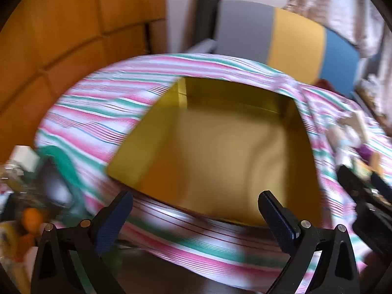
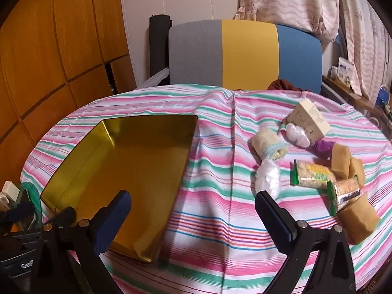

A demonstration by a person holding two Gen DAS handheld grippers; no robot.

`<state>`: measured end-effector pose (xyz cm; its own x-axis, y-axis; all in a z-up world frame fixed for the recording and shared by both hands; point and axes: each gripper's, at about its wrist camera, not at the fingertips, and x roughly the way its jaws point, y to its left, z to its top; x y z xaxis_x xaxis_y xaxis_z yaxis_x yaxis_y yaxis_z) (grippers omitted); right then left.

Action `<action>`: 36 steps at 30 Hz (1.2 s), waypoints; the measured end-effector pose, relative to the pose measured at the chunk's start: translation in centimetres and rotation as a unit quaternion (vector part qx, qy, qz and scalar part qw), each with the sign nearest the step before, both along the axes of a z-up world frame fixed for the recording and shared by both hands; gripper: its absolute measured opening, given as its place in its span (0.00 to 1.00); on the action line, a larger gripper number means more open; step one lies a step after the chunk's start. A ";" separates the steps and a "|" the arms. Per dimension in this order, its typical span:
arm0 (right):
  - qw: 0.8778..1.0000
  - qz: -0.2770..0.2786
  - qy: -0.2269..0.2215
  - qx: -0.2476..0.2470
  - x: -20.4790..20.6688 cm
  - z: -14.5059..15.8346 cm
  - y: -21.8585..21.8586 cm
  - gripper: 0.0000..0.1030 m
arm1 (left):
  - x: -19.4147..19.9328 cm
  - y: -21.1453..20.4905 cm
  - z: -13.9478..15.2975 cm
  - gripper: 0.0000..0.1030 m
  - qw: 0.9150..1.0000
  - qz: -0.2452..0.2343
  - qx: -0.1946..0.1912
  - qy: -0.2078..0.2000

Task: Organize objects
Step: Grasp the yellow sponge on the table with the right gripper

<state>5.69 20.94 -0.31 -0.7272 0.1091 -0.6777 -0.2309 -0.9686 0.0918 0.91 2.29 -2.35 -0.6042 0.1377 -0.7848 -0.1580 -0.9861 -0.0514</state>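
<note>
Both grippers, left (image 1: 194,207) and right (image 2: 192,207), hang with jaws wide and empty over the bench (image 2: 208,220). Nearest, at 9 o'clock of the right gripper, the gold tin (image 2: 127,169) lies empty. The items sit at 2 o'clock in a tight heap: white wad (image 2: 267,177), snack bars (image 2: 316,176), tan blocks (image 2: 340,160), roll (image 2: 268,147), box (image 2: 310,118). I judge a grab there could snag two together, or drag the loose cloth and shift the tin
</note>
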 end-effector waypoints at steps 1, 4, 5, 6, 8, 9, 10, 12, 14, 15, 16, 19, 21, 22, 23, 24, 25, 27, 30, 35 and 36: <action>1.000 -0.001 0.000 -0.008 0.3 -0.3 0.6 1.00 | 0.4 0.3 -0.1 1.00 1.000 -0.012 0.013 0.000; 1.000 -0.013 -0.005 -0.025 1.3 -1.5 2.5 1.00 | 1.8 1.4 -0.1 1.00 0.998 -0.040 0.029 0.025; 0.999 -0.018 -0.008 -0.027 1.7 -1.9 3.1 1.00 | 2.4 2.1 0.0 1.00 0.997 -0.055 0.030 0.035; 0.999 -0.025 -0.013 -0.028 2.3 -2.4 4.0 1.00 | 2.8 2.5 0.0 1.00 0.997 -0.066 0.029 0.039; 0.999 -0.039 -0.018 -0.027 3.4 -3.0 5.2 1.00 | 3.7 3.6 0.2 1.00 0.994 -0.093 0.028 0.046; 0.998 -0.045 -0.020 -0.026 4.0 -3.3 5.7 1.00 | 4.2 4.2 0.2 1.00 0.992 -0.110 0.029 0.048; 0.998 -0.053 -0.023 -0.026 4.8 -3.6 6.7 1.00 | 4.6 4.7 0.2 1.00 0.990 -0.125 0.032 0.048; 0.997 -0.069 -0.025 -0.024 6.1 -3.8 8.1 1.00 | 5.3 5.8 0.2 1.00 0.987 -0.148 0.041 0.044; 0.995 -0.094 -0.014 -0.016 7.7 -3.4 10.2 0.99 | 5.9 6.6 0.1 1.00 0.983 -0.175 0.058 0.025; 0.994 -0.107 -0.006 -0.010 8.5 -3.1 11.2 0.99 | 6.1 7.1 0.0 1.00 0.980 -0.189 0.067 0.011; 0.992 -0.122 0.003 -0.004 9.3 -2.7 12.5 0.99 | 6.2 7.5 -0.1 1.00 0.977 -0.199 0.073 0.001; 0.987 -0.161 0.025 0.019 11.4 -1.7 15.6 0.99 | 7.0 8.4 -0.2 1.00 0.972 -0.217 0.088 -0.009; 0.984 -0.176 0.021 0.029 12.1 -1.6 17.7 0.92 | 7.0 9.3 -0.3 1.00 0.971 -0.221 0.088 -0.012; 0.982 -0.185 0.014 0.032 12.5 -1.9 19.0 0.91 | 7.0 9.6 -0.3 1.00 0.971 -0.223 0.088 -0.014; 0.982 -0.187 0.010 0.033 12.6 -2.0 19.6 0.90 | 7.0 9.8 -0.4 1.00 0.971 -0.223 0.087 -0.016; 0.982 -0.186 0.005 0.034 12.9 -2.4 20.4 0.90 | 6.8 10.2 -0.4 1.00 0.970 -0.224 0.089 -0.023; 0.982 -0.184 -0.002 0.033 13.0 -2.8 21.1 0.90 | 6.7 10.3 -0.4 1.00 0.970 -0.225 0.090 -0.027; 0.985 -0.171 -0.010 0.018 13.1 -3.8 22.2 0.88 | 6.5 10.9 -0.4 1.00 0.968 -0.231 0.096 -0.039; 0.988 -0.153 -0.019 -0.005 12.9 -5.2 23.0 0.80 | 6.0 12.0 -0.7 1.00 0.967 -0.232 0.089 -0.047; 0.988 -0.153 0.001 -0.022 12.7 -6.4 22.9 0.61 | 5.4 14.0 -0.7 1.00 0.967 -0.233 0.087 -0.047; 0.987 -0.157 0.004 -0.024 12.9 -6.4 22.9 0.61 | 5.2 14.4 -0.6 1.00 0.967 -0.234 0.091 -0.048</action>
